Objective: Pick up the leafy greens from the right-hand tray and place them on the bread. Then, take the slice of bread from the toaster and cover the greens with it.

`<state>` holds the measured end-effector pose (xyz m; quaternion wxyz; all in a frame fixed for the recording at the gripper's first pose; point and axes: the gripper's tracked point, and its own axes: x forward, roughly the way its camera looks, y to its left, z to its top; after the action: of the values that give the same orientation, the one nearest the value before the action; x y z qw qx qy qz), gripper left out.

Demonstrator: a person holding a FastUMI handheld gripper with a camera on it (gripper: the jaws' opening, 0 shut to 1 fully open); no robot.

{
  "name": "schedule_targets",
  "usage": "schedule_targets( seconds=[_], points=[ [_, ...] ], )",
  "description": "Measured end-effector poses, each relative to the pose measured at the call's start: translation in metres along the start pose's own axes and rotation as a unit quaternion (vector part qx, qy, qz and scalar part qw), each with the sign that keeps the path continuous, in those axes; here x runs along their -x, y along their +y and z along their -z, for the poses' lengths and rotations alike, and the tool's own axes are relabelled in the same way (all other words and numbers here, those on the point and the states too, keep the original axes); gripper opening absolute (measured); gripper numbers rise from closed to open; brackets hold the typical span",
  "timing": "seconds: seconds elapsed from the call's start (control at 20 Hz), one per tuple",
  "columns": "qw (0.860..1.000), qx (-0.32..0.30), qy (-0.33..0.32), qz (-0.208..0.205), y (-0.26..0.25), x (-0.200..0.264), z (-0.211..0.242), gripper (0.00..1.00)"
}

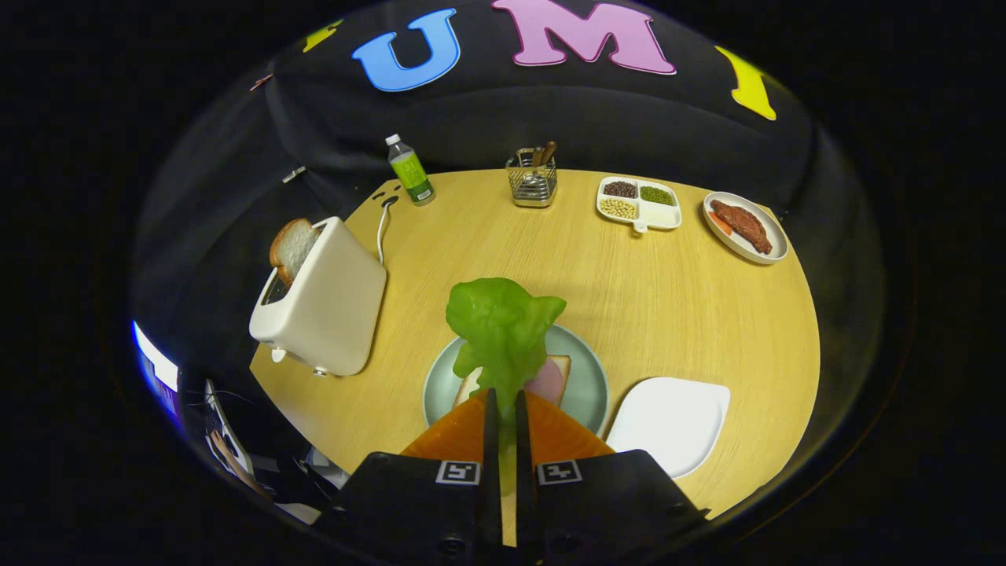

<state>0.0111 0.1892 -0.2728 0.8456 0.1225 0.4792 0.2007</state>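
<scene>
While hand-held gripper point(507, 409) pinches leafy greens point(503, 330) | bread point(556, 369) on plate point(589, 377) mostly hidden

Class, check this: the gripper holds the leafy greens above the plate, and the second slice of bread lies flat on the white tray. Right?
Not quite. The gripper does hold the leafy greens above the plate, but the gripper view shows the second slice of bread standing in the toaster.

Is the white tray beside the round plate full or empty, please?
Empty: the white tray shows bare, and the tongs are shut on the leafy greens.
</scene>
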Motion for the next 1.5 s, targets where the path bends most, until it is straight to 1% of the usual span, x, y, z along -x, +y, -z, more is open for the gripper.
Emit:
schedule_targets(
  seconds=[0.15, 0.35, 0.4, 0.45, 0.5, 0.55, 0.8, 1.0, 1.15, 1.3, 1.4, 1.5],
  points=[
    [1.000, 0.009, 0.001, 0.016, 0.002, -0.012, -0.002, 0.12],
    [0.999, 0.003, -0.005, 0.037, -0.001, -0.023, -0.001, 0.80],
    [0.999, 0.002, -0.011, 0.039, 0.000, -0.024, -0.003, 0.92],
    [0.999, 0.000, -0.020, 0.042, 0.000, -0.023, -0.007, 0.93],
    [0.999, -0.003, -0.027, 0.042, 0.001, -0.022, -0.009, 0.98],
    [0.999, -0.006, -0.032, 0.040, 0.002, -0.020, -0.011, 0.99],
    [0.997, -0.023, -0.069, 0.020, 0.017, 0.001, -0.025, 1.00],
    [0.992, -0.023, -0.122, -0.008, 0.040, 0.030, -0.050, 0.99],
    [0.985, 0.004, -0.173, -0.026, 0.066, 0.055, -0.080, 0.98],
    [0.974, 0.045, -0.215, -0.056, 0.112, 0.075, -0.110, 0.98],
    [0.969, 0.074, -0.227, -0.069, 0.143, 0.079, -0.122, 0.98],
    [0.965, 0.095, -0.232, -0.082, 0.175, 0.074, -0.130, 0.98]
  ],
)
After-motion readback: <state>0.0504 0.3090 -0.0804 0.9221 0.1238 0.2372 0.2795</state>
